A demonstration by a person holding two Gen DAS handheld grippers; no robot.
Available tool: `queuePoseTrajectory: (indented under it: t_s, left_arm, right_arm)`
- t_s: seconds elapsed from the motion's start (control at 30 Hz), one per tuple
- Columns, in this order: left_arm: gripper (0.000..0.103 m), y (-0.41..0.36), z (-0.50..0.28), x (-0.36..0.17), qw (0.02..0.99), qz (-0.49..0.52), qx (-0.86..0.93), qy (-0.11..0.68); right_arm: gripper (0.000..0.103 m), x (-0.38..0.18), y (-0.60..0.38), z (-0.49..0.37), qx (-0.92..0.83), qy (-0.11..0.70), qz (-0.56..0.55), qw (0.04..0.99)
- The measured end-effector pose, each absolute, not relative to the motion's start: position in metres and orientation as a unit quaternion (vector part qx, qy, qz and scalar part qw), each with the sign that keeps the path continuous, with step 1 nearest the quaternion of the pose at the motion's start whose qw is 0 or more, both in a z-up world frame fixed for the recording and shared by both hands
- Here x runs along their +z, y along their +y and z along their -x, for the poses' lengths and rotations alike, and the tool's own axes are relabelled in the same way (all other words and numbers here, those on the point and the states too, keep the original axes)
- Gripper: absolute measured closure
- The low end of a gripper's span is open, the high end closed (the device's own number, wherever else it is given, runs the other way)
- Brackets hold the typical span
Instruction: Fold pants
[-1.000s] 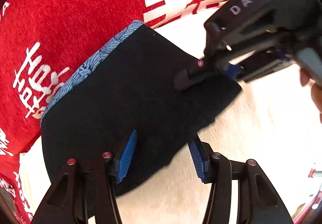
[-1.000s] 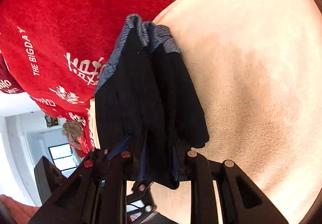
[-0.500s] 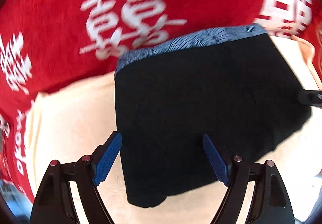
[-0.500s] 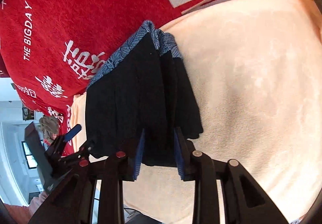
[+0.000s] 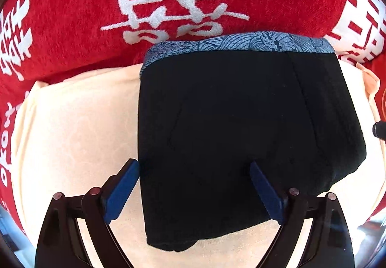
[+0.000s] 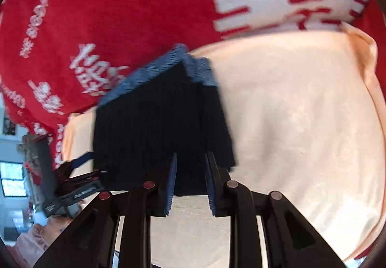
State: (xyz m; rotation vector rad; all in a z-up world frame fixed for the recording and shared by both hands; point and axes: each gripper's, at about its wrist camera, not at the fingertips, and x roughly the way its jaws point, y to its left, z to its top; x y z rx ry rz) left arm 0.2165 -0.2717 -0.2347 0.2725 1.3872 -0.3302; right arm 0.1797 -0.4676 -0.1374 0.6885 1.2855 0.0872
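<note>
right gripper (image 6: 190, 181), half a second ago clamped on pants (image 5: 241, 135), now parted, backing off; my left gripper (image 5: 193, 186) wide, empty. fold looks finished on cream cloth (image 5: 72, 135).

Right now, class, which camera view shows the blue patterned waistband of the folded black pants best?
The left wrist view: the blue patterned waistband runs sharp and unbroken across the far edge of the folded black pants, its leaf print readable. The right wrist view shows the waistband smeared by motion blur and seen obliquely.
</note>
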Motion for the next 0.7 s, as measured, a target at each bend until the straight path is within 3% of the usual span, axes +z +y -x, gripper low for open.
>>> queuePoseTrajectory:
  t_s: [0.2,0.33,0.5,0.7]
  left_arm:
    - [0.010,-0.240,-0.243,-0.222,0.763,-0.108,-0.130,0.623]
    - [0.010,-0.230,-0.262,-0.258,0.739,-0.100,-0.128,0.654]
    - [0.000,-0.232,-0.262,-0.271,0.754,-0.108,-0.117,0.637]
    - [0.000,-0.243,-0.264,-0.274,0.742,-0.123,-0.121,0.647]
  right_arm:
    - [0.077,-0.161,-0.431,-0.212,0.071,0.616,-0.279,0.733]
    - [0.078,-0.175,-0.437,-0.210,0.063,0.622,-0.281,0.728]
    - [0.078,-0.175,-0.427,-0.205,0.068,0.630,-0.241,0.735]
    - [0.078,-0.179,-0.429,-0.207,0.064,0.628,-0.252,0.734]
